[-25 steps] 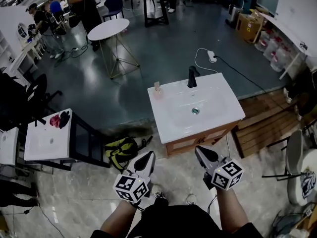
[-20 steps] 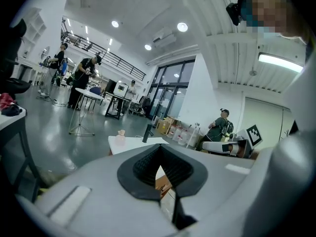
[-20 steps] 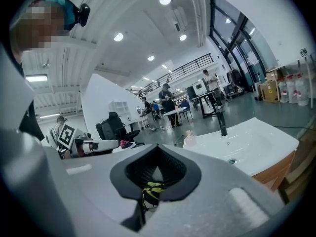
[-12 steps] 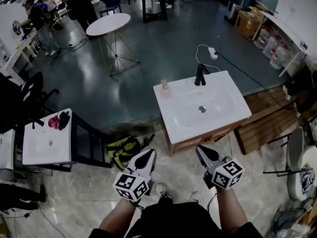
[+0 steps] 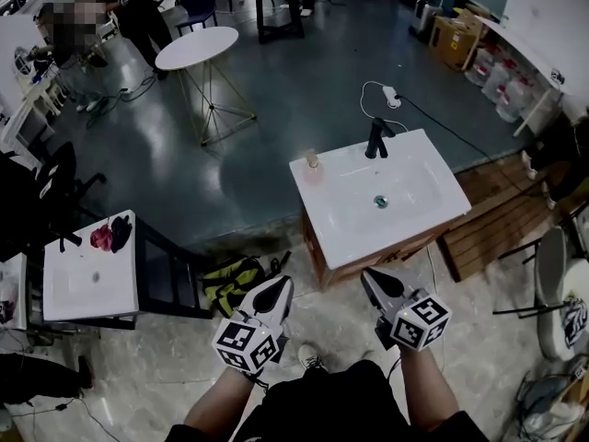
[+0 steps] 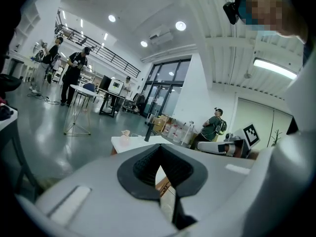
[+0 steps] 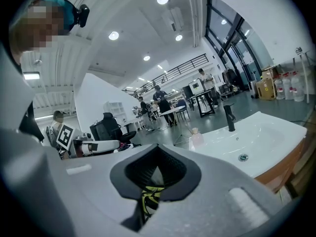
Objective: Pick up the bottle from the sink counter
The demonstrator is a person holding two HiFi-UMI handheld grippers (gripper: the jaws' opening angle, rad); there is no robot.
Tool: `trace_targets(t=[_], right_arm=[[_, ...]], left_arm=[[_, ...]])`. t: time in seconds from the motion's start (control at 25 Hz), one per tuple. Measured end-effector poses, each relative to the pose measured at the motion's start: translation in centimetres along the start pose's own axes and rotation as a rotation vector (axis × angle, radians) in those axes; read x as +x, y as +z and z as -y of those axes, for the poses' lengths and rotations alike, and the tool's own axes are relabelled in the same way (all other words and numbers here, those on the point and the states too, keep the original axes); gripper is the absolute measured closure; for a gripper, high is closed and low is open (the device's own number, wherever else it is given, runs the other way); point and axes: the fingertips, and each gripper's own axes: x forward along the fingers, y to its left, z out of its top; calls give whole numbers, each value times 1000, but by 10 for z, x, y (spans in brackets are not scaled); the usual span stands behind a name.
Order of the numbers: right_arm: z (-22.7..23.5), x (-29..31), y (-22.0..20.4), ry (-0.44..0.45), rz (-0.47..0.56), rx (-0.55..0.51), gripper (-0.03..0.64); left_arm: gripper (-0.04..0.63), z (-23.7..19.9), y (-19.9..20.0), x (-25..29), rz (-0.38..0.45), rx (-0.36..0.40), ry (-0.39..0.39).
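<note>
- The small pale pink bottle with a tan cap [image 5: 313, 161] stands upright at the far corner of the white sink-top desk [image 5: 423, 219]. From the head view it is left of the tall black faucet [image 5: 375, 139], near it but not touching.
- In the right gripper view the bottle again sits left of the faucet, on the desk's flat rim beside the basin. Nothing touches it.
- The round metal drain [image 5: 381, 201] lies in the basin on my side of the faucet.
- The desk tops a brown wooden cabinet [image 5: 368, 258].
- My left tool [image 5: 279, 288] is clenched, jaws pressed together on nothing. It hangs over the floor across the desk from the faucet, off to the left of the cabinet's front.
- My right tool [image 5: 372, 278] is likewise clenched and empty, with only a thin slit between its pads. It hangs just short of the cabinet's front, opposite the faucet.
- Both tools are well apart from the bottle.
- A yellow-green and black backpack [image 5: 232, 281] lies on the floor left of the cabinet.
- A white power strip [image 5: 393, 100] lies on the dark floor behind the faucet.
- A slatted wooden platform [image 5: 502, 219] lies right of the faucet, beside the desk.
</note>
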Motion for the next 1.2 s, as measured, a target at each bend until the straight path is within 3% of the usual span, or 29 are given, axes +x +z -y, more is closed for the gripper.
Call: trace_targets(t=[0.32,0.68,1.2], right_arm=[[0,5,7,-3,8,-10,617],[14,26,24,60,-9,-45,617],[81,61,43,105,-54,-44,617]], left_arm=[[594,0,8,2,8,17,-14],[594,-1,13,14,17,27,27],[594,-16,18,81,30,35,78]])
